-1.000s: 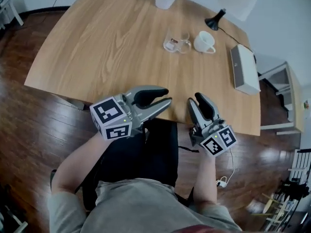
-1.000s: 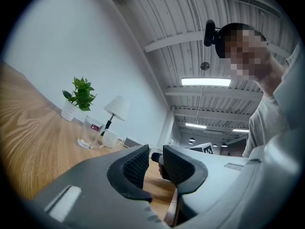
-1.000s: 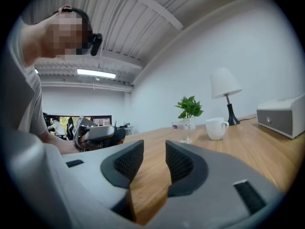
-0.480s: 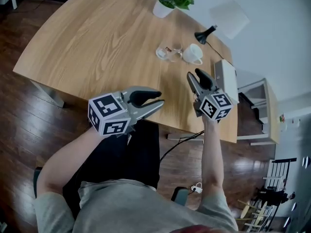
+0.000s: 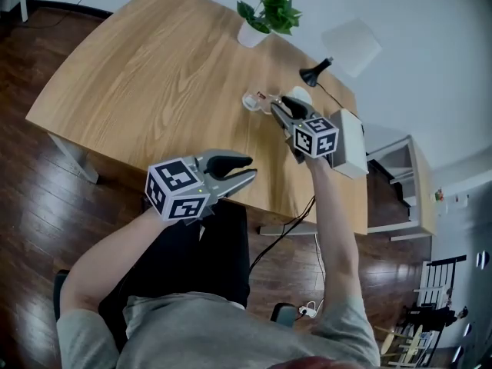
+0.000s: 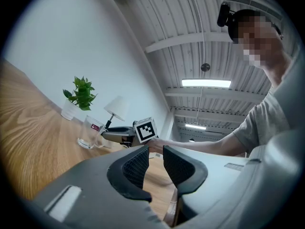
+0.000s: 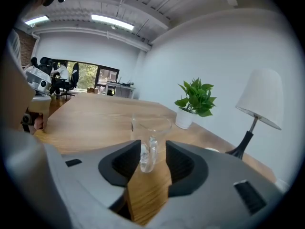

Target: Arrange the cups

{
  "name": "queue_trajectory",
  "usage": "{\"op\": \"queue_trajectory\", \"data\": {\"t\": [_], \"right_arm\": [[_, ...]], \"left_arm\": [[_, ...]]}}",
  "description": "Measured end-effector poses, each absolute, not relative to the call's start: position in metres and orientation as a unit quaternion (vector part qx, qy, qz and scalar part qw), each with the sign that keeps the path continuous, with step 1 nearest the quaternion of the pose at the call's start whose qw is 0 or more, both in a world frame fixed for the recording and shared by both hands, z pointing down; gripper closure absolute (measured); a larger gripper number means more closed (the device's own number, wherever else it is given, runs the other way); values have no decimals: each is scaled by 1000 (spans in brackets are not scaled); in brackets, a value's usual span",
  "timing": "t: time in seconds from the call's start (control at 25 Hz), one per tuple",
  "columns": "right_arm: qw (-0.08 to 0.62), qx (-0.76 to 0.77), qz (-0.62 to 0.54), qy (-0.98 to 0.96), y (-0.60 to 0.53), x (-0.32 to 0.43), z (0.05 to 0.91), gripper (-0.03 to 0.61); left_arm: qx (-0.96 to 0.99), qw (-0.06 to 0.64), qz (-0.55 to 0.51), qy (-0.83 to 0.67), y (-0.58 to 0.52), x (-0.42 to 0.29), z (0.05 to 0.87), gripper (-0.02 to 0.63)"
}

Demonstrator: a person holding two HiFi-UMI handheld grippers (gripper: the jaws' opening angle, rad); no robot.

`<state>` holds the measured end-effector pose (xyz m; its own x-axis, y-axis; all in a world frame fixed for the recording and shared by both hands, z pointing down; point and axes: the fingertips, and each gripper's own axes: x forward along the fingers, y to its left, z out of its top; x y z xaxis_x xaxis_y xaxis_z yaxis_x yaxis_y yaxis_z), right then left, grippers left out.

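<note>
Matt wood-grain table (image 5: 146, 75), clear smooth glass cup (image 7: 151, 129), glossy dark wooden floor (image 5: 46, 229), smooth white pot (image 5: 251, 34)

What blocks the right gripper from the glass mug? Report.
Nothing visible. On the right gripper, the fingers have just been opening, and the handle of the glass mug sits between them, unpressed.

Bystanders on the wooden counter (image 5: 154, 68)
A potted plant (image 5: 265, 14) at twelve o'clock, a white-shaded desk lamp (image 5: 350, 46) at one o'clock, a flat white box (image 5: 352, 148) along the three o'clock edge.
</note>
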<state>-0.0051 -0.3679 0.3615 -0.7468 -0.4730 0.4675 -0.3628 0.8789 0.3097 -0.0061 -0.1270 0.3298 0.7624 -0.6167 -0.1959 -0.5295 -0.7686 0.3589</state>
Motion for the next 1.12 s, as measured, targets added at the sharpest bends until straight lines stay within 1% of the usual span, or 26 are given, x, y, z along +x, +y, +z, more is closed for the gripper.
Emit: {"op": "queue_trajectory", "data": {"t": [0.24, 0.36, 0.56, 0.88, 1.0, 1.12], "right_arm": [[294, 209, -110, -926, -362, -13, 364, 489], [286, 224, -78, -928, -352, -8, 361, 501], [246, 236, -21, -940, -322, 18, 353, 508], [154, 269, 56, -949, -280, 101, 329, 509], [129, 295, 59, -945, -292, 142, 303, 509], [114, 350, 43, -929, -326, 205, 265, 509]], "left_arm": [[929, 138, -151, -309, -127, -5, 328, 525], [929, 139, -150, -309, -127, -6, 328, 525], [929, 139, -150, -309, -126, -8, 325, 525], [929, 144, -154, -305, -122, -18, 325, 525], [927, 143, -153, -312, -122, -21, 326, 525], [926, 144, -152, -314, -125, -14, 325, 525]]}}
